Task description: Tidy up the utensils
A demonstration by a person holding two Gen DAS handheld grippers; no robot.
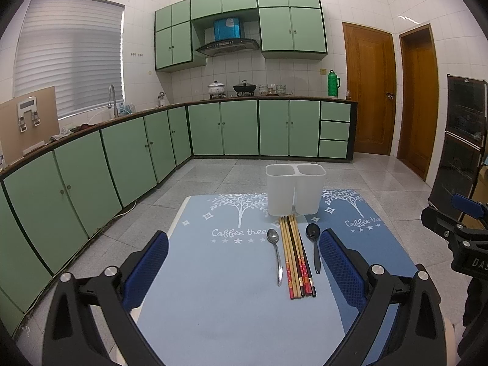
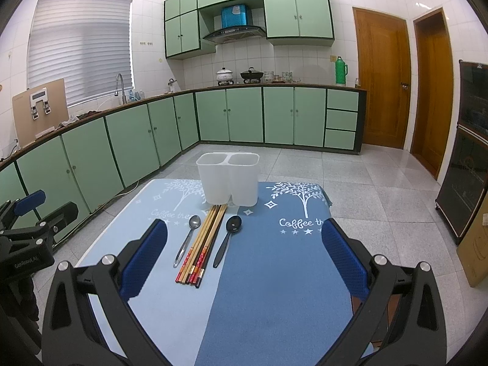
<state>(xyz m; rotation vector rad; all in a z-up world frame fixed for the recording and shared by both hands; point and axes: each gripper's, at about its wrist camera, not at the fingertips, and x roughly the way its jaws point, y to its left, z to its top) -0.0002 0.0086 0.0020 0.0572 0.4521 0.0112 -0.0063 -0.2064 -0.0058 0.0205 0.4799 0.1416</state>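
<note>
Left wrist view: the left hand-held gripper (image 1: 244, 262) is released, its blue-padded fingers (image 1: 146, 271) spread wide and grasping nothing, positioned above the near part of the table (image 1: 195, 274), which is covered by a blue cloth printed with white trees and the words "Coffee tree". A white two-compartment utensil holder (image 1: 295, 189) stands upright at the far edge of the table; both compartments appear empty. Just in front of the holder, a bundle of chopsticks (image 1: 296, 257) lies flat, tips pointing toward the holder and nearly touching its base. A metal spoon (image 1: 275, 251) lies just beside the chopsticks on their left, bowl toward the holder, and a black spoon (image 1: 315, 247) lies just beside them on their right, also bowl toward the holder. The three utensil groups run roughly parallel and do not touch one another. Right wrist view: the right hand-held gripper (image 2: 244, 259) is likewise released, fingers (image 2: 344, 259) wide apart and grasping nothing, above the darker blue section of the cloth. From this view the utensil holder (image 2: 228, 178), chopsticks (image 2: 202, 244), metal spoon (image 2: 187, 239) and black spoon (image 2: 228, 239) sit ahead and to the left of the gripper centre. Green cabinets (image 2: 122, 143), a range hood (image 2: 234, 33) and two wooden doors (image 2: 384, 76) fill the background.
</note>
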